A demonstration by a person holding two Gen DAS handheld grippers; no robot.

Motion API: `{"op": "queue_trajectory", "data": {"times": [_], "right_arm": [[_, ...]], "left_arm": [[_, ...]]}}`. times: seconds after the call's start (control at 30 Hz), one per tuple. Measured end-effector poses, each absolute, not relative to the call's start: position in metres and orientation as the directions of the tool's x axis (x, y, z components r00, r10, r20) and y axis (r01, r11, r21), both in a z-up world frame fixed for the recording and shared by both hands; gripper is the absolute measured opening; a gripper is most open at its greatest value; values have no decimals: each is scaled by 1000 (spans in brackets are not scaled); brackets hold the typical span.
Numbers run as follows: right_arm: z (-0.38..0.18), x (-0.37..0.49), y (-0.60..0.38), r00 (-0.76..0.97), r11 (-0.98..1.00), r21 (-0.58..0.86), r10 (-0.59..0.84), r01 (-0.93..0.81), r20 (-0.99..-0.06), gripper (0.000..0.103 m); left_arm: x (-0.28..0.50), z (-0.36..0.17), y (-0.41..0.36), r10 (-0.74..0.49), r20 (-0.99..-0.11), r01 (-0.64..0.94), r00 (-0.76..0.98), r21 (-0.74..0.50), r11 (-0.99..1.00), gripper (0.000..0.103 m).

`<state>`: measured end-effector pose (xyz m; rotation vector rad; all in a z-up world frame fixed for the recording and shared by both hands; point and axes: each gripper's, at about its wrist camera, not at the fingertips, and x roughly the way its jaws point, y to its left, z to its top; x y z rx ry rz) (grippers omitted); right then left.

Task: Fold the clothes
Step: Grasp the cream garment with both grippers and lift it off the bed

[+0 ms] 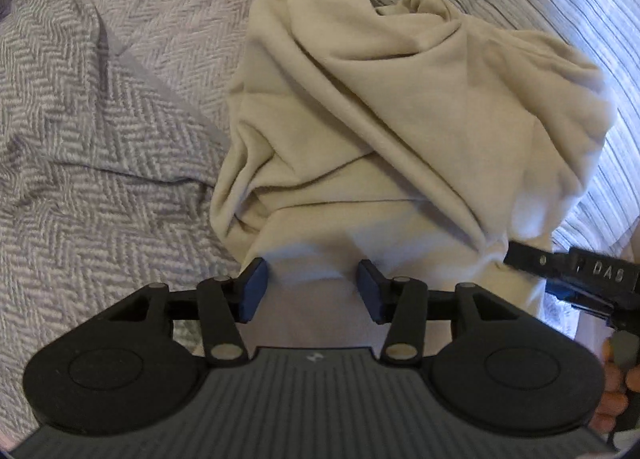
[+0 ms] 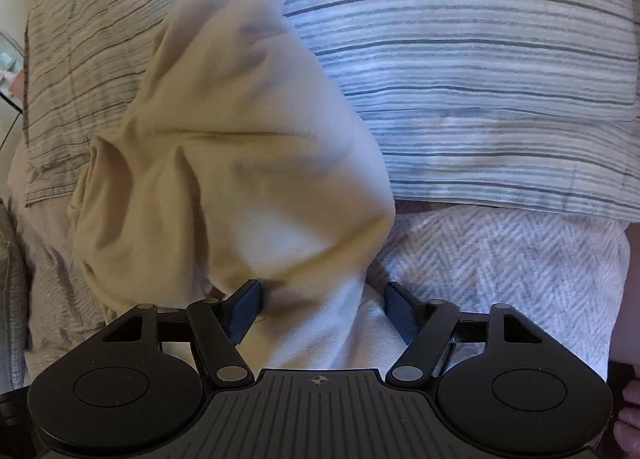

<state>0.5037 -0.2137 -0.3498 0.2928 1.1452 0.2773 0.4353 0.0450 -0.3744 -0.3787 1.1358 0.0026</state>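
Now the left gripper stands wide open, gripping nothing, its blue pads just short of the crumpled cream fabric garment, which is heaped on the grey herringbone bedspread. Further right, the right gripper is equally spread, the garment's hem lying loose between its fingers, below a striped pillow.

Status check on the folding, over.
Left gripper open, over the cream garment. Right gripper open, cloth between its fingers. Garment bunched on the herringbone blanket. Nothing blocking.
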Motion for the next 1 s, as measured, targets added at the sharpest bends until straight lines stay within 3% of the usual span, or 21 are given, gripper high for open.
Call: {"op": "queue_trajectory", "data": {"times": [0.07, 0.17, 0.33, 0.6, 0.83, 0.97, 1.0], "right_arm": [[-344, 500, -215, 387, 923, 370, 381, -106, -840, 23], [-328, 494, -217, 389, 918, 372, 397, -140, -831, 18], [-278, 469, -218, 402, 887, 397, 461, -236, -791, 17], [-181, 410, -186, 407, 781, 429, 610, -454, -680, 16], [-95, 326, -109, 273, 548, 458, 797, -700, -538, 16], [-40, 259, -56, 136, 328, 495, 913, -805, -384, 16], [-37, 239, -45, 101, 300, 487, 914, -820, -392, 16]], "left_arm": [[433, -372, 40, -197, -878, -175, 437, -298, 939, 15], [424, -357, 36, -192, -866, -157, 463, -293, 943, 3], [386, -311, 44, -191, -814, -183, 548, -340, 923, 2], [283, -215, 77, -86, -698, -281, 711, -393, 876, 1], [121, -127, 119, 167, -564, -459, 809, -428, 779, 1], [4, -50, 142, 403, -423, -563, 812, -385, 731, 1], [-24, -32, 145, 455, -384, -586, 804, -375, 719, 1]]}}
